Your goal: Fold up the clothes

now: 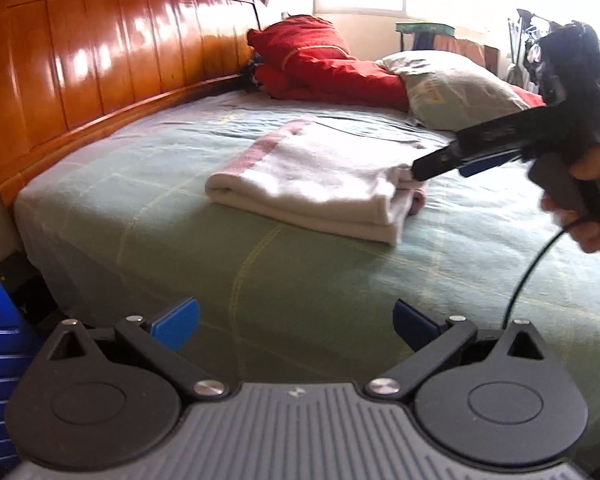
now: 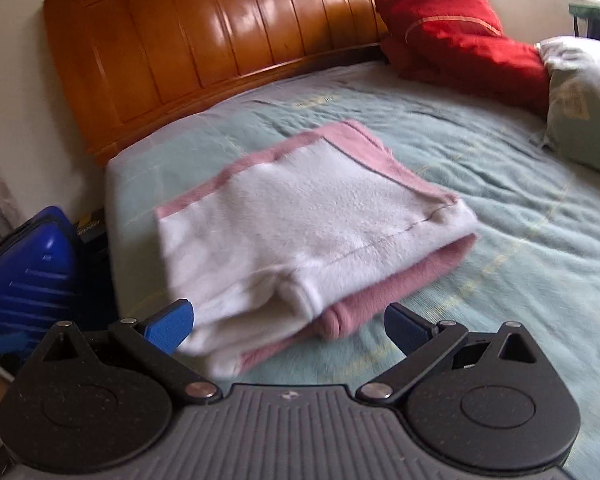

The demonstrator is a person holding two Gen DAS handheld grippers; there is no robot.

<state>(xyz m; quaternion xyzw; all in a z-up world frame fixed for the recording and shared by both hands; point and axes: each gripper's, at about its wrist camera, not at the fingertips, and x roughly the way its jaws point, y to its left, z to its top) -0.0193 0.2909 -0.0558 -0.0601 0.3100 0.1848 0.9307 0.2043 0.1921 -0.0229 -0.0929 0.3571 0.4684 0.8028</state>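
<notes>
A folded white garment with pink trim [image 1: 312, 184] lies on the green bedsheet [image 1: 300, 280], near the bed's left edge. My left gripper [image 1: 296, 320] hovers open over the sheet, well short of the garment and with nothing between its fingers. A hand holds my right gripper [image 1: 418, 170], which comes in from the right with its tip at the garment's right corner. In the right wrist view the right gripper [image 2: 288, 320] is open wide. The near corner of the garment [image 2: 308, 216] sits between its blue pads [image 2: 172, 326], which are not closed on it.
A glossy wooden headboard [image 1: 112, 60] runs along the back. A red cushion [image 1: 320, 64] and a pale pillow [image 1: 452, 88] lie at the head of the bed. A blue suitcase [image 1: 0, 360] stands on the floor at the left. A black cable [image 1: 532, 264] hangs from the right gripper.
</notes>
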